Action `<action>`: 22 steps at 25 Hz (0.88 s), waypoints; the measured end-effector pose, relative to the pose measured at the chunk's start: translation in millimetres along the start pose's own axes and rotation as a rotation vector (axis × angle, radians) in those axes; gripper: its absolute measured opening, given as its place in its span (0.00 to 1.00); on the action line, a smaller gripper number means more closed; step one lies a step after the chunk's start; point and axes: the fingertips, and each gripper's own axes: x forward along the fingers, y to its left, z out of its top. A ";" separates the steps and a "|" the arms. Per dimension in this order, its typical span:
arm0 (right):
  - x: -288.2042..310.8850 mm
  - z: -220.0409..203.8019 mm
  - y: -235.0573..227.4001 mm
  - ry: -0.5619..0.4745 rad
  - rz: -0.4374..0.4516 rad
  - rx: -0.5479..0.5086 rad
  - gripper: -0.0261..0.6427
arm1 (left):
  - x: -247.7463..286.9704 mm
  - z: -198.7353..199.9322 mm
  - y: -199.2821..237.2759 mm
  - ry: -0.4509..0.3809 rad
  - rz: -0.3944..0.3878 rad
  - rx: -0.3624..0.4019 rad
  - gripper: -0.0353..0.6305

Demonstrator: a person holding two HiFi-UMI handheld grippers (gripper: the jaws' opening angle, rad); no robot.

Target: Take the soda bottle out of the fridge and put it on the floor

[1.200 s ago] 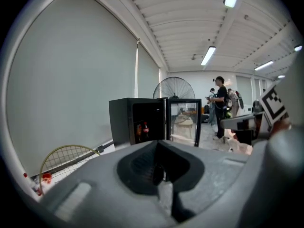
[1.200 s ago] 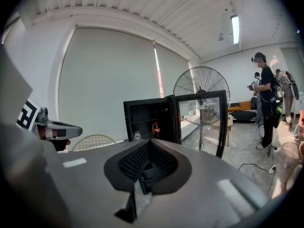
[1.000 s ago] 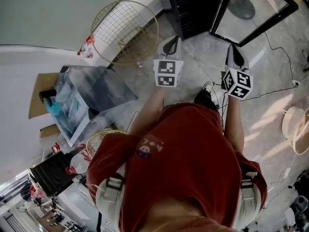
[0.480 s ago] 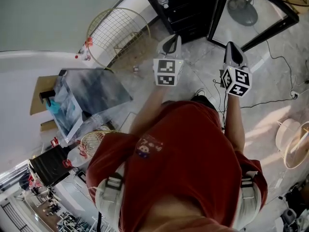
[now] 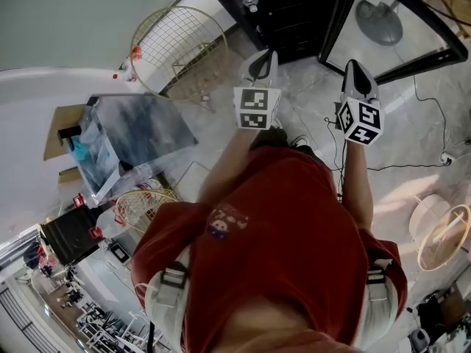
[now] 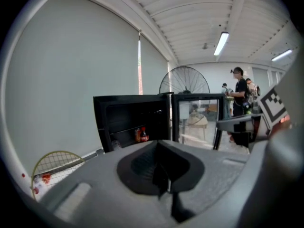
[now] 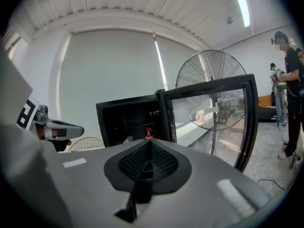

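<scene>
The black fridge [image 5: 283, 9] stands open ahead of me, its glass door [image 5: 401, 31] swung out to the right. A soda bottle with a red cap [image 6: 144, 135] stands on a shelf inside, next to an orange bottle [image 6: 137, 135]. The right gripper view shows the soda bottle [image 7: 149, 133] just past the jaw tips, still far off. My left gripper [image 5: 261, 57] and right gripper [image 5: 354, 68] are held side by side above the floor, short of the fridge. Both are shut with nothing in them.
A gold wire basket [image 5: 176, 46] leans against the wall left of the fridge. A clear box [image 5: 136, 134] and clutter lie at the left. A large fan [image 7: 211, 87] stands behind the glass door. Cables [image 5: 419, 153] run across the floor at the right. People [image 6: 240, 96] stand beyond.
I have moved closer to the fridge: more of its open interior shows at the top of the head view. Both grippers stay shut and level.
</scene>
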 end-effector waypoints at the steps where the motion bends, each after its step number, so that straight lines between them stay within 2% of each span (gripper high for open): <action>1: 4.5 0.4 -0.7 0.003 0.004 -0.008 0.04 | 4.7 -0.4 1.4 -0.004 0.001 -0.006 0.05; 7: 38.1 11.6 6.0 0.017 0.032 -0.056 0.04 | 36.9 3.5 15.7 -0.017 -0.006 -0.048 0.05; 18: 119.7 39.5 66.2 0.025 0.094 -0.145 0.04 | 63.7 17.2 83.8 -0.064 -0.030 -0.077 0.05; 22: 142.8 40.1 93.6 0.031 0.121 -0.192 0.04 | 61.6 13.5 112.3 -0.072 -0.005 -0.095 0.05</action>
